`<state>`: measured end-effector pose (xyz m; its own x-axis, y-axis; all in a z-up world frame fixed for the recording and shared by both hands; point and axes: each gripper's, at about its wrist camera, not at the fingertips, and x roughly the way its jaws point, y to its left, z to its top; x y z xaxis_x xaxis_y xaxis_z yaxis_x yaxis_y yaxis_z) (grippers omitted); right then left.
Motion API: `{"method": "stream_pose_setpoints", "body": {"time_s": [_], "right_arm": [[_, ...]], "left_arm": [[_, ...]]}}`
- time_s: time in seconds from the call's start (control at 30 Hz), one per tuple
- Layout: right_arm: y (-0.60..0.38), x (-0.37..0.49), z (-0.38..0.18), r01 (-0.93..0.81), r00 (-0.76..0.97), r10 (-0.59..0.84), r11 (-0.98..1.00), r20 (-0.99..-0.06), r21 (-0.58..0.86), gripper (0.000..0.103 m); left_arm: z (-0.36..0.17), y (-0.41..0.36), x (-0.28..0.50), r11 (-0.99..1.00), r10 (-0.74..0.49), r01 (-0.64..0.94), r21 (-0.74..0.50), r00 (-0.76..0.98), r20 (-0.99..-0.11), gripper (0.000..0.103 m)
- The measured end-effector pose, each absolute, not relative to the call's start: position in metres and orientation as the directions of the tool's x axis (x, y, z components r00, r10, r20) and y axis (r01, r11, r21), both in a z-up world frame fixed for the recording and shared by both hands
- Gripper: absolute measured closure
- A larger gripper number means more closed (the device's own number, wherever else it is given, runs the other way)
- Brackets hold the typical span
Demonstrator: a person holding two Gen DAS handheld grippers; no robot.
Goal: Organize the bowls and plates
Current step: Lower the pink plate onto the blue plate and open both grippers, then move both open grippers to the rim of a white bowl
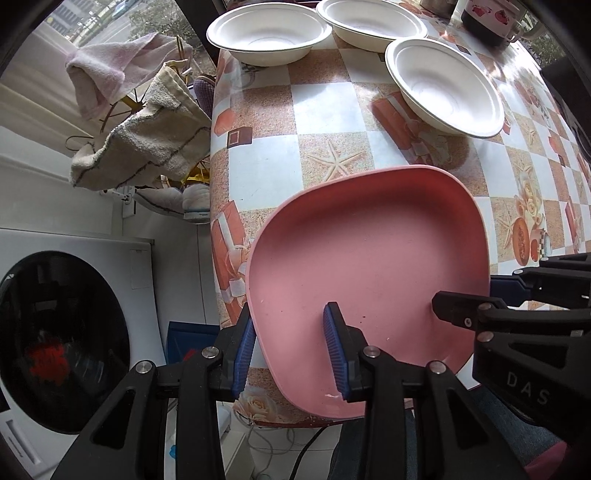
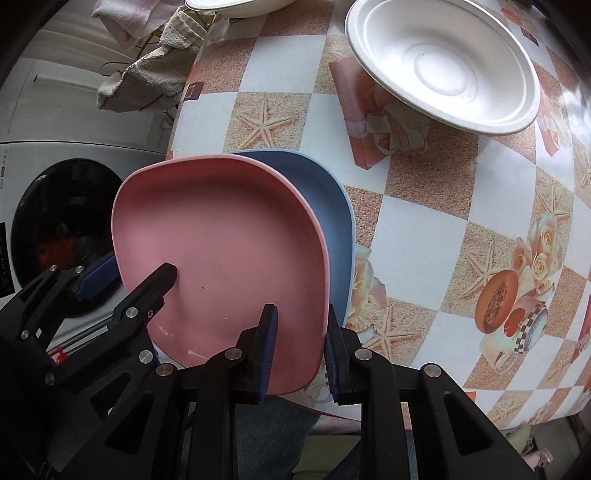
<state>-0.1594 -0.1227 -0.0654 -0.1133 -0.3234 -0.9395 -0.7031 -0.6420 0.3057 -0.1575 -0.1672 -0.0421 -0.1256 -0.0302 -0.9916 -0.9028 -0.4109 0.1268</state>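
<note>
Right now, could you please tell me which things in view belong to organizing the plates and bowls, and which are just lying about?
Belong to the job:
- pink square plastic plate
- blue square plastic plate beneath it
- three white round disposable bowls

Just lying about:
- beige striped towel
- pink towel
- white washing machine
- dark patterned mug

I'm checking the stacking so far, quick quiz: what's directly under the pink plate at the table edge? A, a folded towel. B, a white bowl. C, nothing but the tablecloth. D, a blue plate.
D: in the right wrist view the rim of a blue plate shows from beneath the pink plate along its right side, while the white bowl sits apart, farther back on the table.
</note>
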Motion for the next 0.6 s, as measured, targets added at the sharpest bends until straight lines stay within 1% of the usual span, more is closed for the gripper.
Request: {"method": "stream_pose_setpoints", "body": {"time_s": [0.17,0.2,0.27,0.3,0.33,0.37,0.4,0.47,0.53,0.6], "right_arm": [[-0.121,-0.152,-0.063,-0.704,-0.117,-0.319,-0.642,-0.941,0.305,0.076],[-0.12,-0.15,-0.063,-0.709,-0.119,-0.32,-0.635,-0.94,0.306,0.072],[-0.114,-0.14,-0.061,-0.723,-0.155,-0.343,-0.6,-0.927,0.343,0.059],[-0.112,-0.136,-0.06,-0.731,-0.17,-0.348,-0.582,-0.922,0.355,0.045],[-0.109,-0.132,-0.058,-0.741,-0.181,-0.346,-0.567,-0.921,0.358,0.028],[-0.106,-0.129,-0.056,-0.751,-0.186,-0.336,-0.558,-0.924,0.353,0.019],[-0.103,-0.124,-0.054,-0.762,-0.187,-0.318,-0.55,-0.93,0.341,0.008],[-0.095,-0.113,-0.046,-0.789,-0.189,-0.27,-0.53,-0.944,0.309,0.006],[-0.085,-0.101,-0.039,-0.807,-0.252,-0.265,-0.473,-0.931,0.353,0.006],[-0.076,-0.091,-0.033,-0.827,-0.28,-0.244,-0.43,-0.928,0.362,0.006]], "left_arm": [[-0.044,-0.166,-0.157,-0.409,-0.026,-0.904,0.129,-0.129,-0.991,0.036],[-0.043,-0.166,-0.159,-0.414,-0.021,-0.901,0.128,-0.13,-0.991,0.035],[-0.042,-0.165,-0.164,-0.433,-0.014,-0.893,0.125,-0.132,-0.991,0.034],[-0.041,-0.165,-0.167,-0.443,-0.014,-0.888,0.124,-0.131,-0.991,0.034],[-0.04,-0.164,-0.171,-0.455,-0.01,-0.883,0.117,-0.126,-0.992,0.033],[-0.038,-0.163,-0.174,-0.468,-0.001,-0.878,0.102,-0.114,-0.993,0.032],[-0.036,-0.161,-0.177,-0.478,0.011,-0.875,0.083,-0.101,-0.995,0.031],[-0.031,-0.156,-0.178,-0.484,0.041,-0.874,0.051,-0.081,-0.996,0.028],[-0.025,-0.15,-0.176,-0.466,0.067,-0.884,0.036,-0.076,-0.995,0.026],[-0.023,-0.142,-0.171,-0.445,0.074,-0.895,0.042,-0.084,-0.994,0.025]]}}
